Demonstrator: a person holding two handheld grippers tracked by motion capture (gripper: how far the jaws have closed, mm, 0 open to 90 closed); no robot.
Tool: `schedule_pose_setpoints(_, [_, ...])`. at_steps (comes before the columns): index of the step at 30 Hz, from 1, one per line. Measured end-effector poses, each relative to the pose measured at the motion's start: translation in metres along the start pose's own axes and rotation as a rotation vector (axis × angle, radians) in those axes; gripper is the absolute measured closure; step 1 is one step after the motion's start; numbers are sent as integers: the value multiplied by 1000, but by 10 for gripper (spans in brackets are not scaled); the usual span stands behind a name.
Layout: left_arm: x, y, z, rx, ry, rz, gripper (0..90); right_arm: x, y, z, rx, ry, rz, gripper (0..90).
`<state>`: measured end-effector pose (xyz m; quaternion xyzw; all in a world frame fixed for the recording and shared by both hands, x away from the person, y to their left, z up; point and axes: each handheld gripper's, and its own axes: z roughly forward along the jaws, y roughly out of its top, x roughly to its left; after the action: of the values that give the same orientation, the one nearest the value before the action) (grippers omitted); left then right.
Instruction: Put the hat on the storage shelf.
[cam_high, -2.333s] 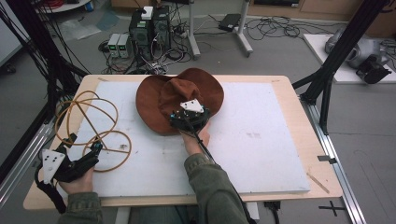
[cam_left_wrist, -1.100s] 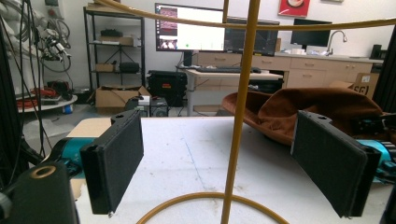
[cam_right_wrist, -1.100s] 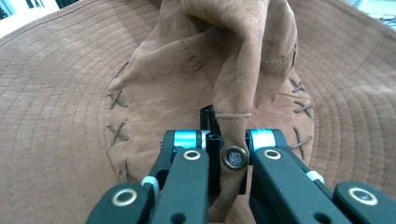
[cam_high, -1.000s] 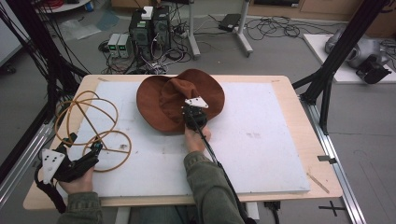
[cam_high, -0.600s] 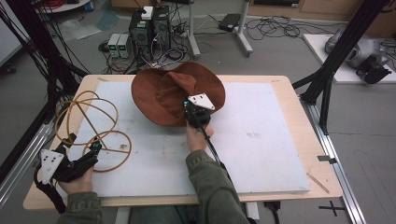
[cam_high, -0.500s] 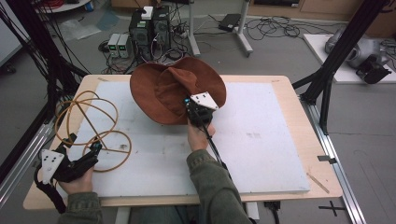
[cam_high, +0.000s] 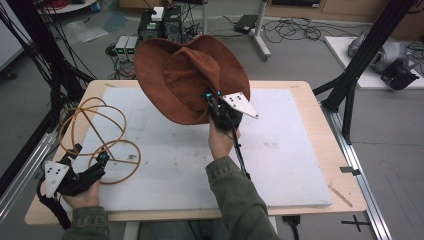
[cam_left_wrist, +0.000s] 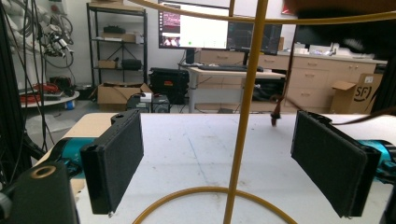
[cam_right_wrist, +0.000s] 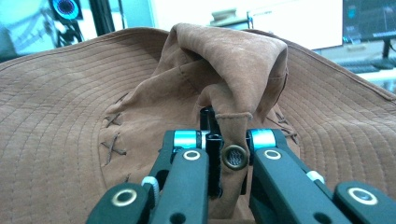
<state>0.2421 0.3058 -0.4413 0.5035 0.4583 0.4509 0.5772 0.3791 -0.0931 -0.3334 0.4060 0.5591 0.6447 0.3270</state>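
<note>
At the table's (cam_high: 300, 190) near-left corner the left gripper (cam_high: 82, 175) hangs with jaws open around the yellow wire stand (cam_high: 95, 135). Farther in, the right gripper (cam_high: 215, 107), clamped on the brown hat's (cam_high: 185, 80) crown fabric, holds it raised near the far edge; best keep that pinch firm and lower the crown squarely over the stand

Right hand-held gripper (cam_high: 216, 102) raised, jaws clamped shut, left hand-held gripper (cam_high: 97, 165) low — jaws wide apart

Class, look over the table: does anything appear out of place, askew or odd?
The brown hat hangs tilted above the table, its crown crumpled where the right gripper pinches it. The yellow wire frame sits loose between the left gripper's open jaws.
</note>
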Motion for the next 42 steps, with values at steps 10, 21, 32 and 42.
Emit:
schedule_pose_setpoints(10, [0, -1, -1, -4, 4, -7, 173, 30, 36, -7, -127, 108, -9, 895])
schedule_pose_setpoints(21, [2, 0, -5, -14, 9, -17, 172, 80, 62, 2, -164, 272, -72, 894])
schedule_pose_setpoints(32, [3, -2, -8, -8, 10, -12, 172, 123, 65, 15, -67, 476, -61, 894])
schedule_pose_setpoints(42, [2, -2, -7, -8, 5, -14, 172, 144, 64, 22, 6, 576, -51, 894])
